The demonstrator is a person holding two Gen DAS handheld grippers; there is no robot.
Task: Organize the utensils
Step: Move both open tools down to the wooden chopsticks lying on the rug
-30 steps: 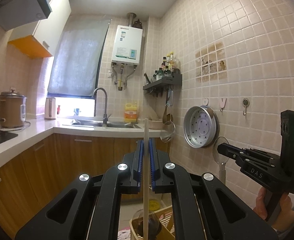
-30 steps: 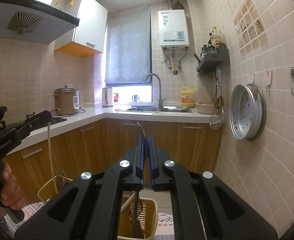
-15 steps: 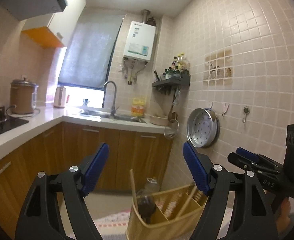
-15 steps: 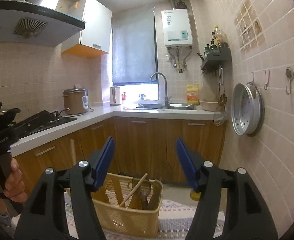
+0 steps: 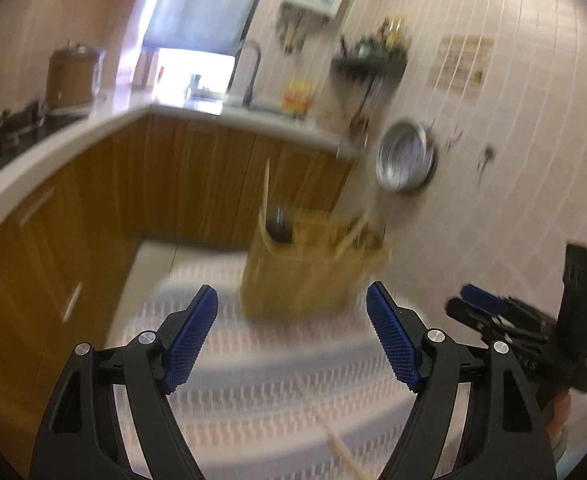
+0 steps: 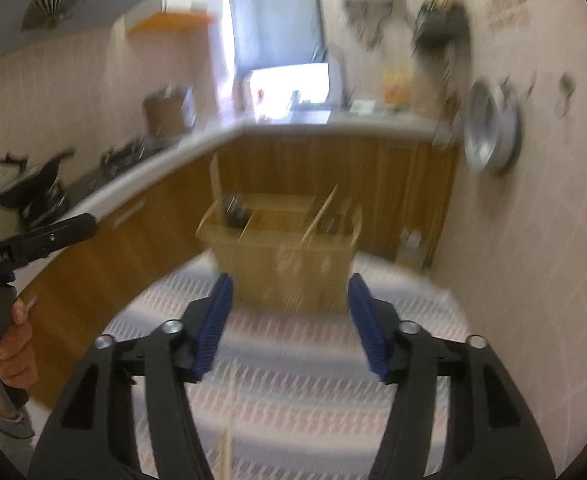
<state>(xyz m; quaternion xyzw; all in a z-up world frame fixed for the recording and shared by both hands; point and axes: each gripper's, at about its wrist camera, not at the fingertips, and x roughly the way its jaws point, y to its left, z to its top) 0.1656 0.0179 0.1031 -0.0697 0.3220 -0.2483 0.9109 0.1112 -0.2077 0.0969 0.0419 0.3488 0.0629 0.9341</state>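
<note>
A yellow slotted utensil basket (image 5: 313,268) stands on a striped mat (image 5: 253,380) on the floor, holding a dark ladle (image 5: 279,228) with a wooden handle and wooden chopsticks. It also shows in the right wrist view (image 6: 281,252). My left gripper (image 5: 292,336) is open and empty, low over the mat in front of the basket. My right gripper (image 6: 291,320) is open and empty, also in front of the basket. A loose wooden stick (image 5: 347,456) lies on the mat near me; it shows in the right wrist view too (image 6: 227,436). Both views are blurred by motion.
Wooden cabinets (image 5: 197,184) under a white counter (image 5: 53,148) run along the left and back. A steel steamer tray (image 5: 407,160) hangs on the tiled right wall. The other gripper shows at each view's edge (image 5: 533,320).
Both grippers let go of their utensils, which now stand in the basket, opened wide, and then dropped and tilted down toward the mat.
</note>
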